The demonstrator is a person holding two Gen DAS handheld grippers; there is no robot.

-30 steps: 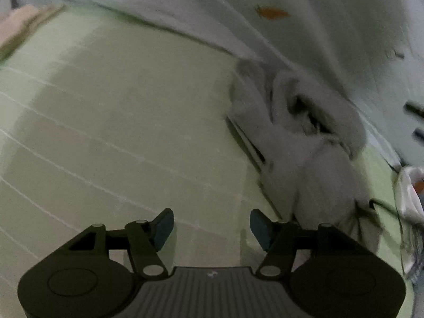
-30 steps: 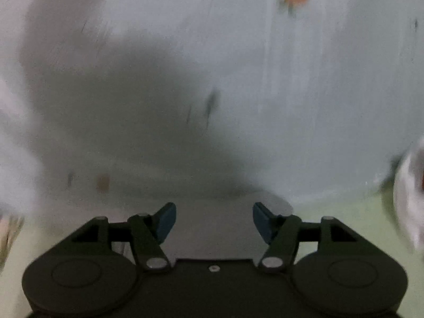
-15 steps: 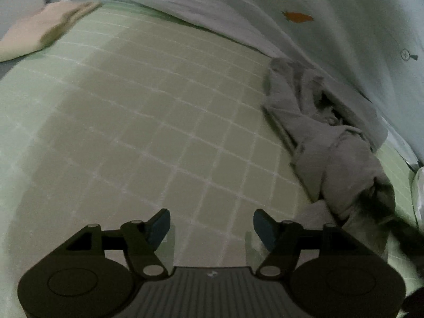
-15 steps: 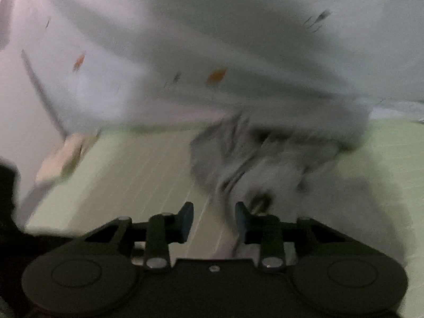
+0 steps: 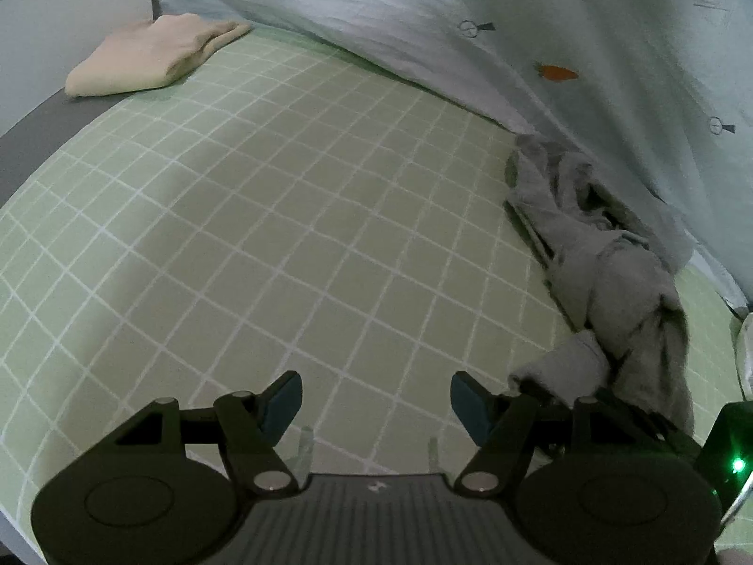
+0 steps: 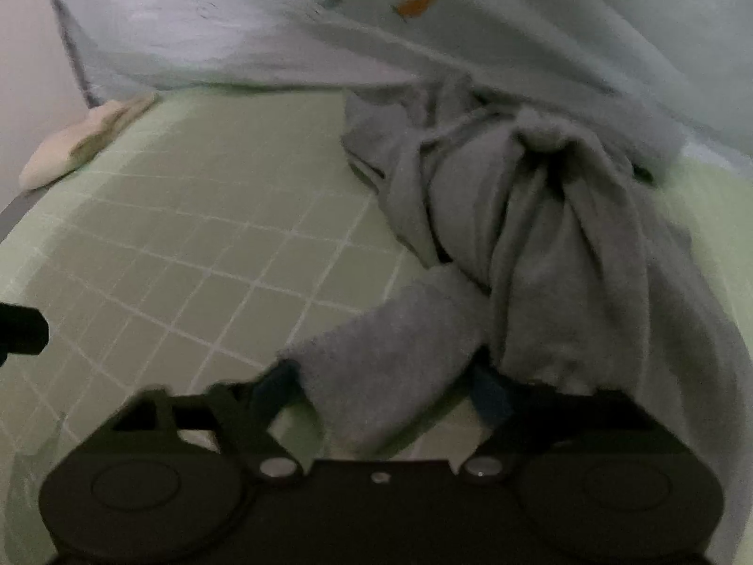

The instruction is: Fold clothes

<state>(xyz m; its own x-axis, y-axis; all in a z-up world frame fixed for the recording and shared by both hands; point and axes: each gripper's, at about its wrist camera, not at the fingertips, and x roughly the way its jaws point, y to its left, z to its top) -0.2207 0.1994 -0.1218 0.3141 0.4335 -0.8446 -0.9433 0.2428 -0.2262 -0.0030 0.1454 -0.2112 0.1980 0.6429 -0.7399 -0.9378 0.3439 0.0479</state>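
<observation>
A crumpled grey garment (image 5: 607, 273) lies on the green checked sheet (image 5: 282, 212) against the edge of the pale blue duvet. In the right wrist view the grey garment (image 6: 541, 235) fills the right half. Its nearest loose end reaches in between the fingers of my right gripper (image 6: 383, 391), whose jaws are opening around it. The picture is blurred, and the pads do not seem to press on the cloth. My left gripper (image 5: 375, 400) is open over bare sheet, to the left of the garment, with nothing between its fingers.
A folded beige cloth (image 5: 150, 56) rests at the far left corner of the bed, by the wall. The pale blue duvet (image 5: 470, 0) with small prints is heaped along the far side. Something white (image 5: 743, 348) shows at the right edge.
The right gripper swung down from the duvet to the grey garment, narrowed, then widened around its loose end. The left gripper's view drifted left; the garment now sits further right.
</observation>
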